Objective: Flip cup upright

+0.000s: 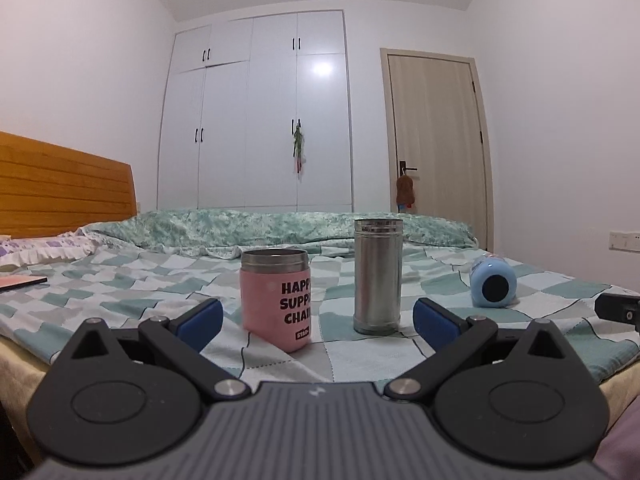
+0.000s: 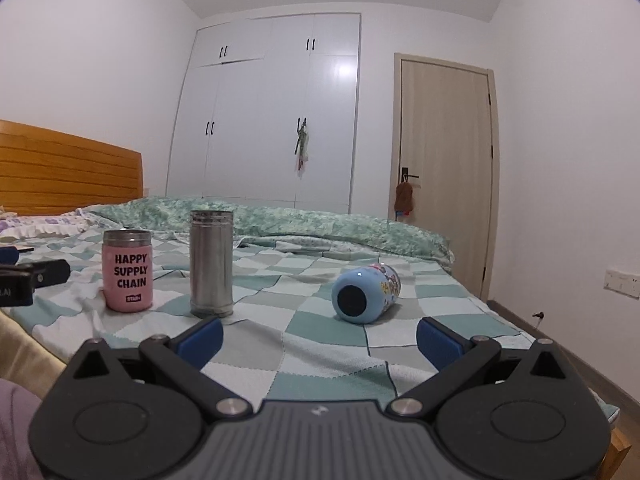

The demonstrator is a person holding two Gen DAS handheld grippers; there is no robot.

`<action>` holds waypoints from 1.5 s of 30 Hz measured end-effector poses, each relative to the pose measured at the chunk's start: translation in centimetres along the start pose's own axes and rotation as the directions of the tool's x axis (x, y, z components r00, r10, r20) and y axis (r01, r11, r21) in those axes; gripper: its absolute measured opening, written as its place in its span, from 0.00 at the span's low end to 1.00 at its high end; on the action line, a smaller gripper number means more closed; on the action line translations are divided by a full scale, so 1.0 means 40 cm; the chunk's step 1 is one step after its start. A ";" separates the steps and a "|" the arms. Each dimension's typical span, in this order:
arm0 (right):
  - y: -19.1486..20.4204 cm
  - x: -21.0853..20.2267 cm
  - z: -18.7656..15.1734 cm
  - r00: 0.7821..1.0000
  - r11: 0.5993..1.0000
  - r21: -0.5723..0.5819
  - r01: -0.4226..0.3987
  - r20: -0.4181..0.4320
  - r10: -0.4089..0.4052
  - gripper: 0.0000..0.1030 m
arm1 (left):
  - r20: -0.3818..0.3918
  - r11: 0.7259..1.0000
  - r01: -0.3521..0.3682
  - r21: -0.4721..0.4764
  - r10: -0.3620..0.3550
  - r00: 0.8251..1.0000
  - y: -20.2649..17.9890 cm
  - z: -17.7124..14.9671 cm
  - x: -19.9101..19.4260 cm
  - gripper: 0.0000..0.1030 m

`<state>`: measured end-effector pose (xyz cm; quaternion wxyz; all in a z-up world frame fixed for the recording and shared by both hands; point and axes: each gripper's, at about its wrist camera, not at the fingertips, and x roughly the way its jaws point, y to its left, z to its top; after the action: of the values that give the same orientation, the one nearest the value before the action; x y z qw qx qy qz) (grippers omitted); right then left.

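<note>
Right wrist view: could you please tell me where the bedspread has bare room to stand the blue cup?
Bare checked bedspread lies between the tall steel cylinder and the toppled blue cup. It is crowded leftward, by the pink "HAPPY SUPPLY CHAIN" cup.

Both views are evenly and softly lit, neither dim nor harsh, with a cool cast. A bright glare spot sits on the glossy white wardrobe door (image 1: 322, 68), also showing from the right wrist (image 2: 345, 71). Shadows are faint: a soft one lies under the tall brushed steel cylinder cup (image 2: 211, 264) on the checked green and white bedspread (image 2: 304, 320). Fisheye distortion bows the pale wooden door (image 2: 444, 168) and the walls, and the corners go dark. Focus is fairly sharp throughout, with slight softness at the edges.
</note>
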<state>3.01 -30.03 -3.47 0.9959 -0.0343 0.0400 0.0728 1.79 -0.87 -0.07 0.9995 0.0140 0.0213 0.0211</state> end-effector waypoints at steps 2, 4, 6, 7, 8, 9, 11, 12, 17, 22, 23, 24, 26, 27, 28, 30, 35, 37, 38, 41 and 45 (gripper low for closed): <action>0.001 -0.003 -0.004 1.000 1.000 -0.001 0.001 0.010 -0.001 1.00 | -0.001 1.000 -0.001 -0.002 0.001 1.000 0.001 -0.004 -0.001 1.00; 0.003 -0.003 -0.006 1.000 1.000 -0.002 0.004 0.013 -0.004 1.00 | -0.003 1.000 -0.003 -0.007 0.003 1.000 0.004 -0.004 0.002 1.00; 0.004 -0.005 -0.007 1.000 1.000 -0.006 0.004 0.017 -0.004 1.00 | -0.003 1.000 -0.004 -0.012 0.004 1.000 0.005 -0.005 0.001 1.00; 0.005 -0.006 -0.008 1.000 1.000 -0.007 0.003 0.017 -0.003 1.00 | -0.002 1.000 -0.005 -0.012 0.004 1.000 0.006 -0.005 0.001 1.00; 0.004 -0.007 -0.009 1.000 1.000 -0.007 0.003 0.018 -0.003 1.00 | -0.003 1.000 -0.004 -0.010 0.004 1.000 0.006 -0.005 0.001 1.00; 0.003 -0.006 -0.009 1.000 1.000 -0.006 0.003 0.018 -0.003 1.00 | -0.003 1.000 -0.004 -0.008 0.004 1.000 0.006 -0.005 0.001 1.00; 0.001 -0.009 -0.011 1.000 1.000 -0.004 0.003 0.018 -0.003 1.00 | -0.002 1.000 -0.003 -0.007 0.003 1.000 0.006 -0.006 0.000 1.00; 0.001 -0.010 -0.011 1.000 1.000 -0.003 0.003 0.019 -0.003 1.00 | -0.001 1.000 -0.004 -0.007 0.004 1.000 0.007 -0.006 0.000 1.00; 0.001 -0.009 -0.011 1.000 1.000 0.000 0.002 0.019 -0.002 1.00 | 0.000 1.000 -0.005 -0.008 0.005 1.000 0.005 -0.007 -0.002 1.00; 0.001 -0.010 -0.011 1.000 1.000 0.000 0.002 0.021 -0.002 1.00 | 0.000 1.000 -0.004 -0.008 0.004 1.000 0.006 -0.007 -0.002 1.00; 0.001 -0.010 -0.011 1.000 1.000 0.000 0.001 0.021 -0.001 1.00 | 0.000 1.000 -0.004 -0.008 0.004 1.000 0.006 -0.007 -0.002 1.00; 0.001 -0.009 -0.011 1.000 1.000 -0.001 0.001 0.021 -0.001 1.00 | 0.000 1.000 -0.004 -0.007 0.004 1.000 0.006 -0.007 -0.002 1.00; 0.001 -0.010 -0.012 1.000 1.000 -0.002 0.004 0.022 -0.004 1.00 | 0.000 1.000 -0.005 -0.008 0.005 1.000 0.006 -0.007 -0.002 1.00; 0.001 -0.011 -0.012 1.000 1.000 -0.002 0.004 0.023 -0.004 1.00 | 0.000 1.000 -0.003 -0.009 0.003 1.000 0.006 -0.007 -0.002 1.00; 0.002 -0.012 -0.012 1.000 1.000 -0.003 0.004 0.023 -0.004 1.00 | 0.000 1.000 -0.004 -0.008 0.004 1.000 0.006 -0.007 -0.002 1.00; 0.002 -0.013 -0.012 1.000 1.000 -0.003 0.005 0.025 -0.005 1.00 | 0.000 1.000 -0.004 -0.008 0.004 1.000 0.006 -0.007 -0.002 1.00; 0.003 -0.013 -0.011 1.000 1.000 -0.002 0.005 0.026 -0.005 1.00 | 0.001 1.000 -0.005 -0.008 0.005 1.000 0.005 -0.008 -0.002 1.00; 0.002 -0.013 -0.011 1.000 1.000 -0.002 0.004 0.027 -0.004 1.00 | 0.002 1.000 -0.006 -0.009 0.006 1.000 0.004 -0.008 -0.002 1.00; 0.001 -0.013 -0.011 1.000 1.000 -0.002 0.004 0.027 -0.004 1.00 | 0.003 1.000 -0.009 -0.010 0.009 1.000 0.003 -0.008 -0.002 1.00; 0.002 -0.013 -0.012 1.000 1.000 -0.002 0.004 0.027 -0.004 1.00 | 0.005 1.000 -0.005 -0.010 0.005 1.000 0.001 -0.008 -0.003 1.00; 0.002 -0.012 -0.012 1.000 1.000 -0.001 0.003 0.027 -0.003 1.00 | 0.012 1.000 0.012 -0.004 -0.012 1.000 -0.006 -0.008 -0.007 1.00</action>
<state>2.47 -30.08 -3.90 0.9965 -0.0341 0.0263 0.0718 1.53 -1.11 -0.38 0.9997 0.0118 0.0151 0.0151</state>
